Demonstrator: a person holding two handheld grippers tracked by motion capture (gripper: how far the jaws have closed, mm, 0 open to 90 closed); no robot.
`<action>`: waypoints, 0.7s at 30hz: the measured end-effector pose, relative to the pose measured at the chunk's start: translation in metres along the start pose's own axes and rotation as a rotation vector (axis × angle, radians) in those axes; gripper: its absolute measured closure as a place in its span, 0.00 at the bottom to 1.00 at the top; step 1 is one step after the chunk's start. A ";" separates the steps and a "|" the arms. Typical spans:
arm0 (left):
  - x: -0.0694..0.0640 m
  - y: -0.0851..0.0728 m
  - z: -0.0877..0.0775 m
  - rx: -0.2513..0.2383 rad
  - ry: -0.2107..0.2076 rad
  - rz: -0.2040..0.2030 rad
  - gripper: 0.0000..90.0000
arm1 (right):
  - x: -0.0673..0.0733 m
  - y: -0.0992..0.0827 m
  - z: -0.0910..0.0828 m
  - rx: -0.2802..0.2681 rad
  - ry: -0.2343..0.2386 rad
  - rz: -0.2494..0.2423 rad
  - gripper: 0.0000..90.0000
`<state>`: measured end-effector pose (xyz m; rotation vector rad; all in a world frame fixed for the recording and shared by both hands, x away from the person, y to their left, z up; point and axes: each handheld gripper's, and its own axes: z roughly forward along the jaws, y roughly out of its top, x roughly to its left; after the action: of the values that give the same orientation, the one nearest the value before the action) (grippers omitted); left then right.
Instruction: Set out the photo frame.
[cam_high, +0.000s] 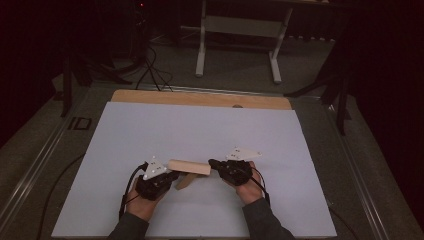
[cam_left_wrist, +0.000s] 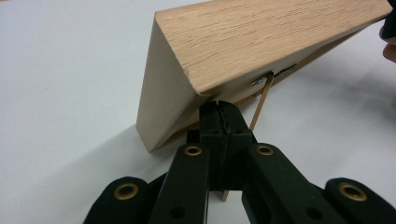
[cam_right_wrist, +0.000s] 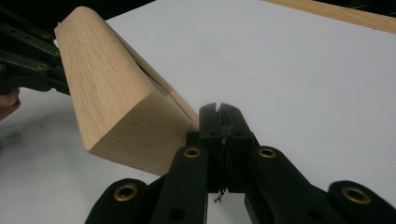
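A person holds a wooden block (cam_high: 189, 166) up between two grippers, a little above a big white board (cam_high: 200, 130) that lies on the table. The block is long and lies sideways, with one end at each gripper.

The left gripper (cam_high: 170, 176) is at the left end of the block. Seen from the left gripper view, its jaws are pressed together just under the block's (cam_left_wrist: 261, 42) bottom edge. A thin wooden stick (cam_left_wrist: 259, 105) runs down from under the block and comes out below the jaws, so the jaws look clamped on it.

The right gripper (cam_high: 216, 164) is at the right end of the block. In the right gripper view its jaws are together too, right beside the cut end of the block (cam_right_wrist: 112, 98). Something thin and dark sits pinched between them, but it is too small to tell what it is.

A flat brown piece (cam_high: 184, 181) hangs under the block, near the left gripper. Both hands (cam_high: 142, 202) sit near the front edge of the white board
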<state>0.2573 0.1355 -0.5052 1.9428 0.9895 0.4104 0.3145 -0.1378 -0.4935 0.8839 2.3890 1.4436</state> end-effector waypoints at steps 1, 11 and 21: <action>0.000 0.000 0.000 -0.001 0.000 -0.001 0.99 | 0.000 0.000 0.000 0.000 0.000 -0.002 0.98; 0.000 0.001 0.000 -0.003 0.001 -0.003 0.99 | 0.003 0.000 0.000 0.003 0.004 -0.008 0.98; 0.000 0.002 -0.002 -0.015 0.008 -0.005 0.99 | 0.006 0.000 0.000 0.007 0.014 -0.024 0.99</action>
<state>0.2569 0.1359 -0.5023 1.9256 0.9940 0.4222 0.3098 -0.1342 -0.4930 0.8474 2.4076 1.4381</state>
